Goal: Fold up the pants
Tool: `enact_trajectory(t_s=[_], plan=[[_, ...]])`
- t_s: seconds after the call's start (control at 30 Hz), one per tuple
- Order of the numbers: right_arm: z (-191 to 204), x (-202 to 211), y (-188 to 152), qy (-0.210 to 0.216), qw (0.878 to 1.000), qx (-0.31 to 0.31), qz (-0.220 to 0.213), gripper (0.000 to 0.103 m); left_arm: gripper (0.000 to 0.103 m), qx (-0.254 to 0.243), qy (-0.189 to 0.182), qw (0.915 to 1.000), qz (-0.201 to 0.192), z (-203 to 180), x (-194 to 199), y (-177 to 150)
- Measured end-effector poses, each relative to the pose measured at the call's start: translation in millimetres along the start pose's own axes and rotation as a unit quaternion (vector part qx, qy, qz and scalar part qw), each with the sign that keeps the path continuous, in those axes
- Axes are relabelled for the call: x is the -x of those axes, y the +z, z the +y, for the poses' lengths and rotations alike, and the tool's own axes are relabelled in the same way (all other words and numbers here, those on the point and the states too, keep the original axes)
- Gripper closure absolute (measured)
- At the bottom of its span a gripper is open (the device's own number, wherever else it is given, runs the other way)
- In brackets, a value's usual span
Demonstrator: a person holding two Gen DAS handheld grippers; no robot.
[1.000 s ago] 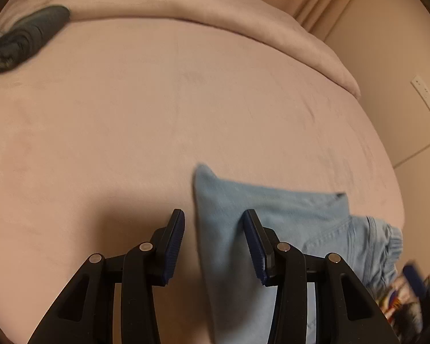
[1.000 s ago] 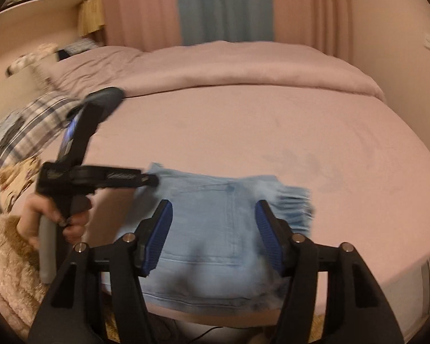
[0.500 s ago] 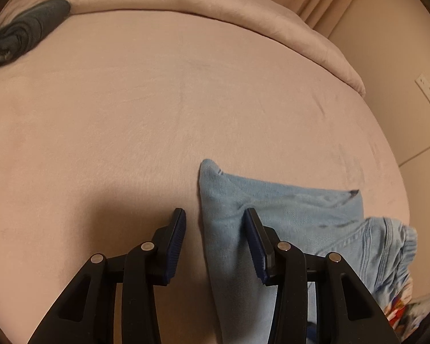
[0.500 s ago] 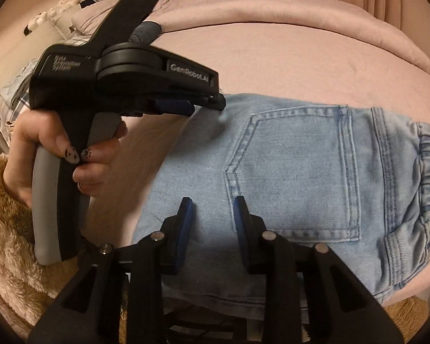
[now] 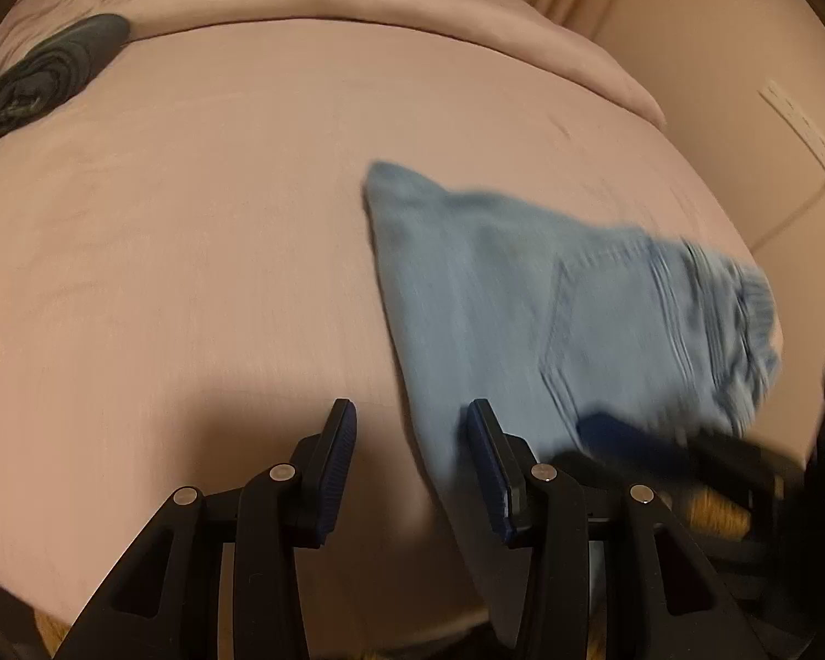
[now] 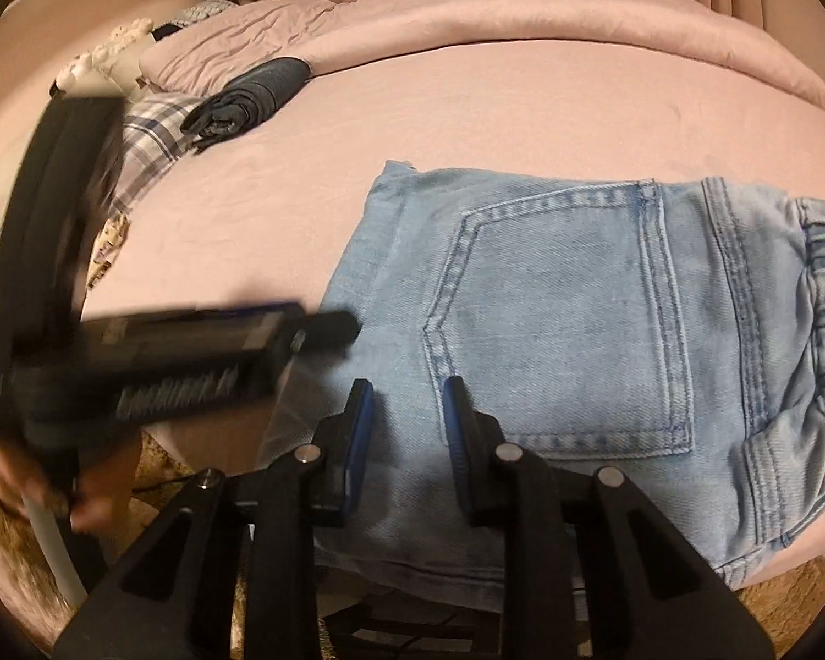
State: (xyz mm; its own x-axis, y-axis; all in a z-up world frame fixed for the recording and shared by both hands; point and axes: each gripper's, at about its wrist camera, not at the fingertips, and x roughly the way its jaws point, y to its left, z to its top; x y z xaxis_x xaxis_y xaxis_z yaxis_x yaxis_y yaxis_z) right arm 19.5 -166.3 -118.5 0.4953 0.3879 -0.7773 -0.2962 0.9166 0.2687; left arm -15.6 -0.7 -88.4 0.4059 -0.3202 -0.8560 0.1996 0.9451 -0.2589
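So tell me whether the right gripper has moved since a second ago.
Yes. The right gripper has come down toward the folded jeans, which now fill more of its view against the pink bed. Its jaws have just been closing, over the denim, not pinching it.

The left wrist camera looks steeply down along its own fingers at the near edge of the pink bed, close over it, with the folded jeans to its right and the far wall beyond. The right wrist camera also tilts down from the near side, closer over the jeans, and faces the far pillows. Both views share the jeans, the bed and the dark rolled garment at far left.
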Motion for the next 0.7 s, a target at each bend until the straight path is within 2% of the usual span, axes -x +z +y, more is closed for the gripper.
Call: enact_trajectory(t_s=[0.13, 0.3, 0.4, 0.5, 0.6, 0.7], plan=[[-15, 10, -1, 0.013, 1.000, -0.015, -0.005, 0.077, 0.060, 0.004, 0.007, 0.9999, -0.012, -1, 16, -16], [-23, 49, -4, -0.049, 0.998, -0.009, -0.030, 0.069, 0.061, 0.025, -0.030, 0.9992, -0.011, 6, 36, -28], [-33, 81, -5, -0.064, 0.996, -0.012, -0.062, 0.063, 0.061, 0.017, -0.049, 0.9983, -0.025, 2, 53, -35], [-47, 104, -3, -0.094, 0.992, -0.027, -0.080, 0.058, 0.061, 0.010, -0.065, 0.9977, -0.014, -7, 49, -42], [-67, 108, -9, -0.098, 0.991, -0.050, -0.075, 0.059, 0.061, 0.007, -0.044, 0.9988, 0.021, -13, 24, -49], [-71, 99, -18, -0.102, 0.992, -0.051, -0.056, 0.059, 0.061, 0.011, -0.030, 0.9993, 0.019, -15, 20, -53]])
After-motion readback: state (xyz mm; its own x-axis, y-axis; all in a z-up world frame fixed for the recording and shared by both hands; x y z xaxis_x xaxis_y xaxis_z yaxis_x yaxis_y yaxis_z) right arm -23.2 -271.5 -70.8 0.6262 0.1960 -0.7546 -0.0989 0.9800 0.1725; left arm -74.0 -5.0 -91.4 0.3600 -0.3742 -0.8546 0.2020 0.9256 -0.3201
